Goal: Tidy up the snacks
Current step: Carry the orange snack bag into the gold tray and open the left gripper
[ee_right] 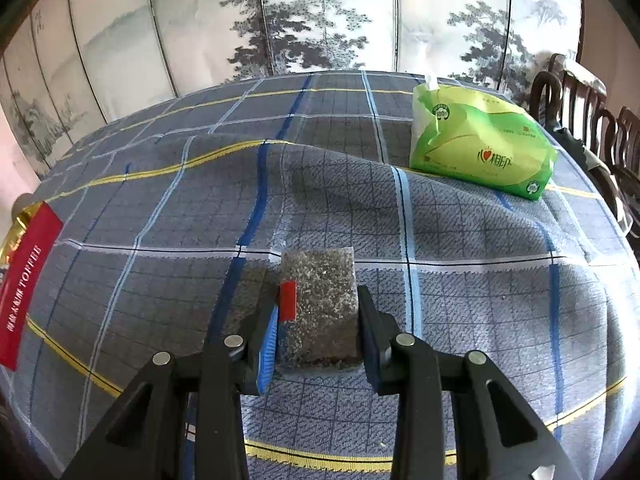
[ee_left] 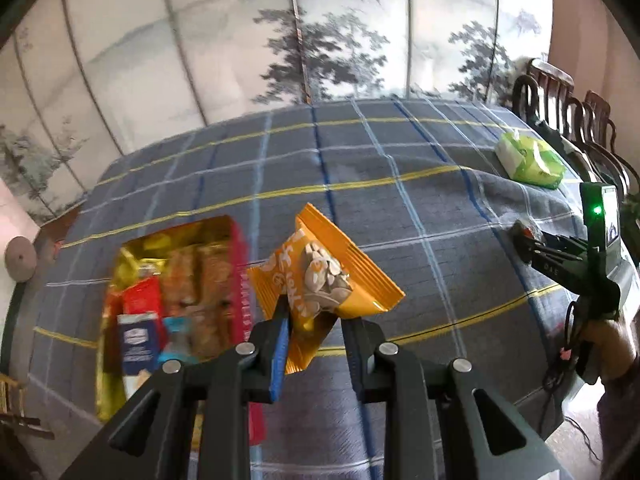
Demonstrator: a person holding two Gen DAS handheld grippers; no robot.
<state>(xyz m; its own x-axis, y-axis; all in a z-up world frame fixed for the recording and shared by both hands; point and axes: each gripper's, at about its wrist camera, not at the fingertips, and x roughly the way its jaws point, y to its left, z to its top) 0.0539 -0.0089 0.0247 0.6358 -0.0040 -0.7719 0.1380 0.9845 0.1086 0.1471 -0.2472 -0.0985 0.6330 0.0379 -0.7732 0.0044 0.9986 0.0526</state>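
My left gripper point(ee_left: 314, 312) is shut on an orange snack packet point(ee_left: 320, 268) with seeds pictured on it, held above the checked tablecloth. Just left of it lies an open red box point(ee_left: 240, 248) with a gold lining, holding several wrapped snacks. In the right wrist view only the red side of the box point(ee_right: 24, 280) shows at the left edge. My right gripper point(ee_right: 320, 296) is shut on a flat grey speckled snack bar point(ee_right: 324, 272) with a red label, low over the cloth. That right gripper point(ee_left: 524, 240) also appears at the right of the left wrist view.
A green tissue pack point(ee_right: 480, 148) lies at the far right of the table point(ee_right: 440, 240), also seen as the tissue pack point(ee_left: 530, 158). Dark wooden chairs point(ee_right: 580, 112) stand along the right side. A painted folding screen point(ee_right: 320, 20) rises behind. The cloth is rumpled mid-table.
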